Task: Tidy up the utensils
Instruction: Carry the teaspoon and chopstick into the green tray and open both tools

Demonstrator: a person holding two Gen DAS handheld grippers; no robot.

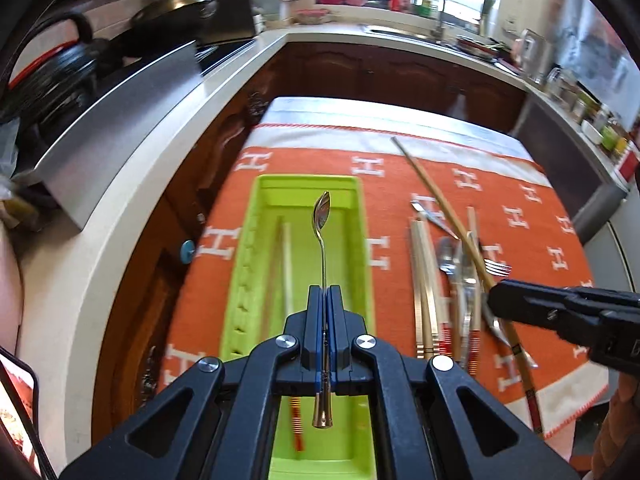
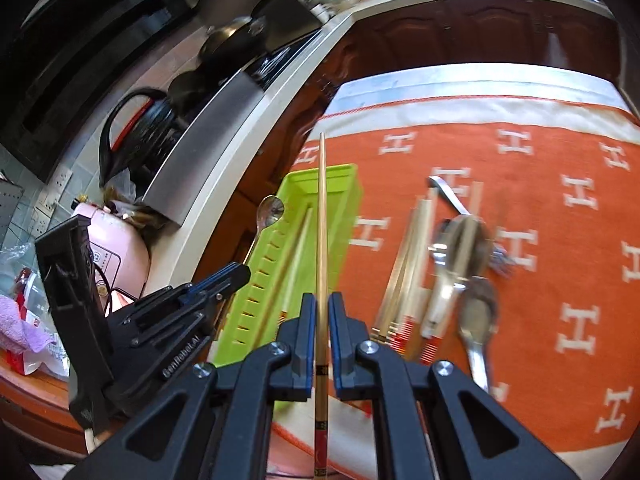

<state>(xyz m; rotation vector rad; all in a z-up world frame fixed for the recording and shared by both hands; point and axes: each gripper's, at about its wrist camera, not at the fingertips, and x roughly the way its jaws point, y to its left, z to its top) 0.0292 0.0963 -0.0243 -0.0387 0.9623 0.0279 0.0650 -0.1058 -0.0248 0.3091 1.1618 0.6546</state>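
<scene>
Left gripper (image 1: 324, 294) jaws fully closed on a spoon (image 1: 321, 216), bowl jutting ahead above the green tray (image 1: 244, 256). Right gripper (image 2: 320, 312) jaws nearly closed on a long chopstick (image 2: 322, 216), tip over the tray edge. Remaining cutlery (image 2: 460, 264) on the orange cloth (image 2: 560, 280), right of both.

**Utensils counted by kind**

Two tongs are seen, the left tongs (image 1: 325, 300) and the right tongs (image 2: 321, 312). One green tray (image 1: 244, 264) is counted on the orange cloth (image 1: 540, 216). One slim spoon (image 1: 322, 216) and one long chopstick (image 2: 322, 216) are held aloft. One chopstick (image 1: 286, 264) is counted inside the tray. One fork (image 1: 498, 267) is made out in the loose pile; the pile's remaining pieces overlap and cannot be counted surely.
</scene>
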